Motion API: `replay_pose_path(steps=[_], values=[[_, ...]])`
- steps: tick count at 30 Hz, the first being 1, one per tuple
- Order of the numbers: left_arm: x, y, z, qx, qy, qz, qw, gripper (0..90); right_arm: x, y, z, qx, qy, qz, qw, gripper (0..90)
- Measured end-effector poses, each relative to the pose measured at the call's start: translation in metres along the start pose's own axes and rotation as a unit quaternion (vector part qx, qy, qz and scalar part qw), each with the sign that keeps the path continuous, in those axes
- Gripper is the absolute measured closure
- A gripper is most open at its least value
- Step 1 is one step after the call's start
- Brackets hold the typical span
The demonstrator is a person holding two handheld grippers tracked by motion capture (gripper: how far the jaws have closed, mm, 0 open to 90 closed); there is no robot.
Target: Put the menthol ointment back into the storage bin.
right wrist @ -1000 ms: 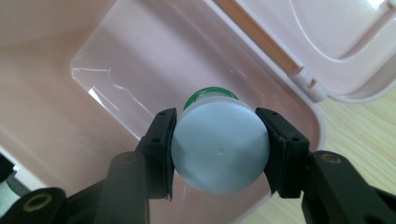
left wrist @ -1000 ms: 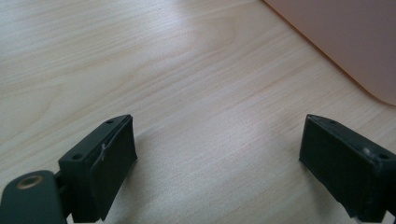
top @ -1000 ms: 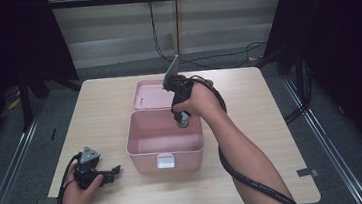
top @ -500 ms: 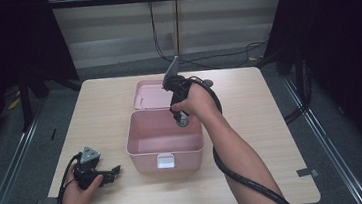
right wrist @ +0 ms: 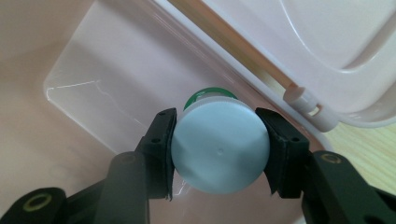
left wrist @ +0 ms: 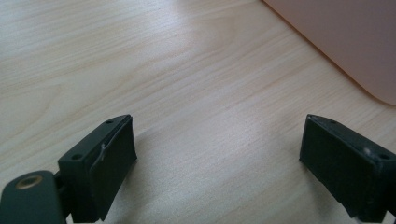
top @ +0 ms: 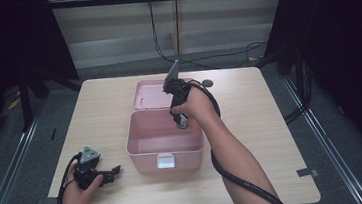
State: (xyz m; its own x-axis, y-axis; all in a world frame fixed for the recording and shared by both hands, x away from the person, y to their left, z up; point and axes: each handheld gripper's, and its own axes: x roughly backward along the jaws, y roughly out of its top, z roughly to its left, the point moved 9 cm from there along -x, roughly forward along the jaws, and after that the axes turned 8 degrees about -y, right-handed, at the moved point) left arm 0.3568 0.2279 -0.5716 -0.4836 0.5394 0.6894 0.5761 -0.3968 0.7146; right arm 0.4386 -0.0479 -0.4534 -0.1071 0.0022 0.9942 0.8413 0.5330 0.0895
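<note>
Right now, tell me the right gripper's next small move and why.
Probably lower, then open. The right gripper is clamped on a white-capped bottle inside the open pink box, its base apparently above the floor. The left gripper rests open on the table.

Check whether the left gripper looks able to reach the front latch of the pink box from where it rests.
Probably yes. The left gripper rests on the table beside the pink box, fingers open, with bare wood between it and the latch.
</note>
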Motion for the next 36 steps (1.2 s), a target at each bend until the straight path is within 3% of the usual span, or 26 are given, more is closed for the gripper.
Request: replay_pose_path(steps=[12, 20, 36], values=[[0.0, 0.0, 0.0, 0.001, 0.0, -0.002, 1.0, 10.0, -0.009, 0.0, 0.001, -0.019, -0.002, 0.007, 0.9998, 51.0], [0.0, 0.0, 0.0, 0.0, 0.0, -0.001, 1.0, 10.0, -0.019, -0.001, 0.0, -0.05, -0.002, 0.018, 0.9986, 51.0], [0.0, 0.0, 0.0, -0.002, -0.001, 0.0, 1.0, 10.0, -0.034, -0.006, 0.001, -0.053, -0.016, 0.02, 0.9983, 50.9]])
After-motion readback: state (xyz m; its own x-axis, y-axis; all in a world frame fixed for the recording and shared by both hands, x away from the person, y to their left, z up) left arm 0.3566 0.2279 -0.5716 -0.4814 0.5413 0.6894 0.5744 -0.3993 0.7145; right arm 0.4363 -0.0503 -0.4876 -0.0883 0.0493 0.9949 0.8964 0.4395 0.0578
